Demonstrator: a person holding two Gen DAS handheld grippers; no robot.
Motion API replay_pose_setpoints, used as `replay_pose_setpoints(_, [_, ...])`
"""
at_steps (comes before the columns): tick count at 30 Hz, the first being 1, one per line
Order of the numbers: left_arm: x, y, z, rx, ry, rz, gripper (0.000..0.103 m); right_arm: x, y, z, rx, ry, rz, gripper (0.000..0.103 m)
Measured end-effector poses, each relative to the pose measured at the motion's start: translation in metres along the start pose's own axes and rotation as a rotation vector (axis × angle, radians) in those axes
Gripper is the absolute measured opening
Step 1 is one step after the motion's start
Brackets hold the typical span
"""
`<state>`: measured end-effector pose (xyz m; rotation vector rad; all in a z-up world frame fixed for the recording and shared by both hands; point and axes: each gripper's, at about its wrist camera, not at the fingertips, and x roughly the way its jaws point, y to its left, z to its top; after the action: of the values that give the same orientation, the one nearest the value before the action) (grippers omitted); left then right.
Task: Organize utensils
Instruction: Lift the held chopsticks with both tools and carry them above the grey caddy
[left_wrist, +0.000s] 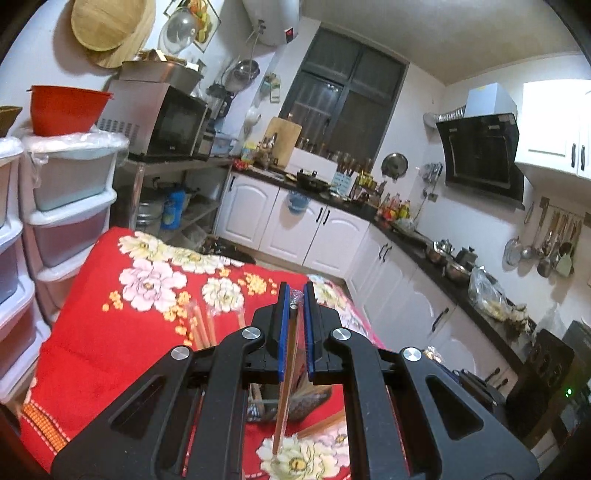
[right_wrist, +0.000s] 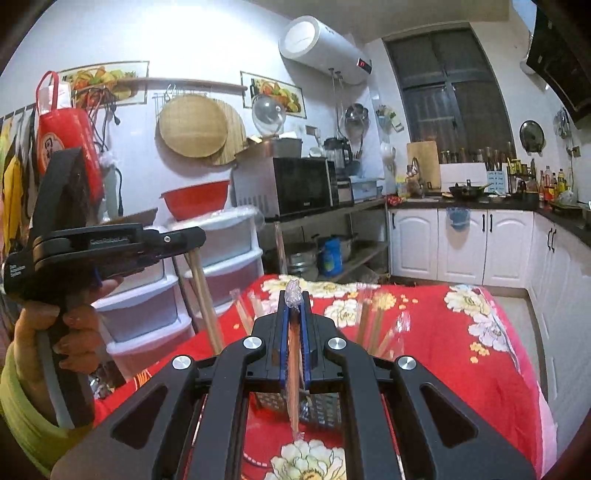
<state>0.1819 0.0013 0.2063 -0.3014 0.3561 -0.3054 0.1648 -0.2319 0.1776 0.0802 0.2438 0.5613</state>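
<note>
Left tool (left_wrist: 294, 295) pinching wrapped chopsticks (left_wrist: 286, 376); right tool (right_wrist: 294, 301) pinching another wrapped pair (right_wrist: 293, 373), both above the red-clothed counter (right_wrist: 443, 350). Best kept clamped and steady, lowered together into the mesh holder (right_wrist: 317, 410).

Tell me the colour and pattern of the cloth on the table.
The cloth is red with large white and pink flowers; the right wrist view shows it best.

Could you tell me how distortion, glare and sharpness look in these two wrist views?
Left wrist view: strong fisheye bending, dark corners, window unlit, tongs sharp. Right wrist view: same curvature, bright glare on the upper wall, wrapped chopsticks slightly soft.
</note>
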Motion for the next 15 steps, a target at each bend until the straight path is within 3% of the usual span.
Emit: replay_pose_setpoints(15, [0.016, -0.001, 0.027, -0.028, -0.116, 0.031, 0.002, 0.009, -0.006, 0.035, -0.013, -0.111, -0.028, 0.006])
